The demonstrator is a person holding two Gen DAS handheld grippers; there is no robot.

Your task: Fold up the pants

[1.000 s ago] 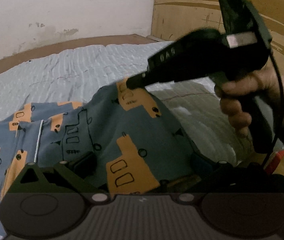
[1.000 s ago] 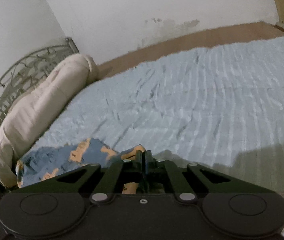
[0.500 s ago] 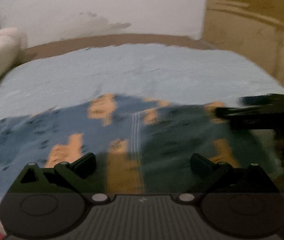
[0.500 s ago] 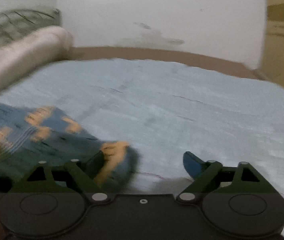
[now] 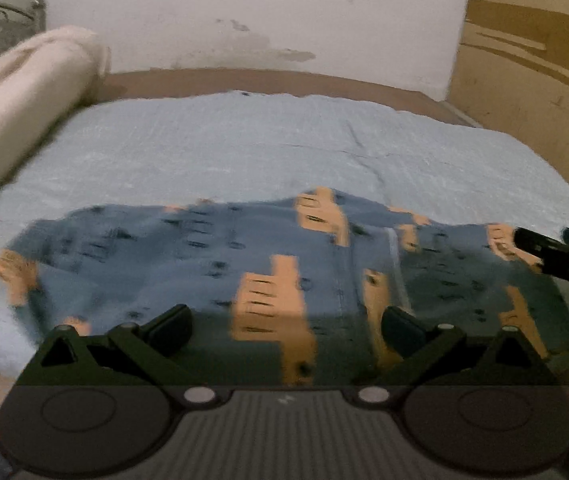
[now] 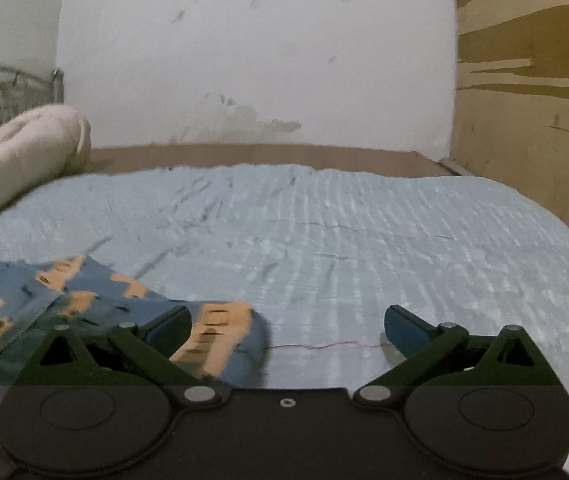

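The pants [image 5: 220,256], blue with orange vehicle prints, lie spread across the near part of the bed [image 5: 284,140], on its pale blue ribbed bedspread. In the left wrist view they run from the left side of the bedspread to the right edge of the picture, with the near portion in shadow; the picture is motion-blurred and the fold lines cannot be made out. The left gripper [image 5: 286,330] stands over the near edge of the pants with its jaws wide apart; cloth shows in the gap between them, but the fingertips [image 5: 172,322] do not press on it. The right gripper [image 6: 286,330] has its jaws opening and spread far apart; one end of the pants [image 6: 220,336] lies just beside and partly behind its left fingertip [image 6: 170,326], while the rest of the gap shows bare bedspread. No cloth is clamped by either tool. In the left wrist view, the right gripper [image 5: 556,254] enters from the right edge above the pants. A cream rolled blanket [image 5: 16,100] lies along the left side of the bed, well apart from the pants. A metal headboard [image 6: 0,88] stands behind the blanket. A white wall [image 6: 252,52] backs the bed, and a wooden panel [image 6: 524,100] closes the right side. No container is in view.
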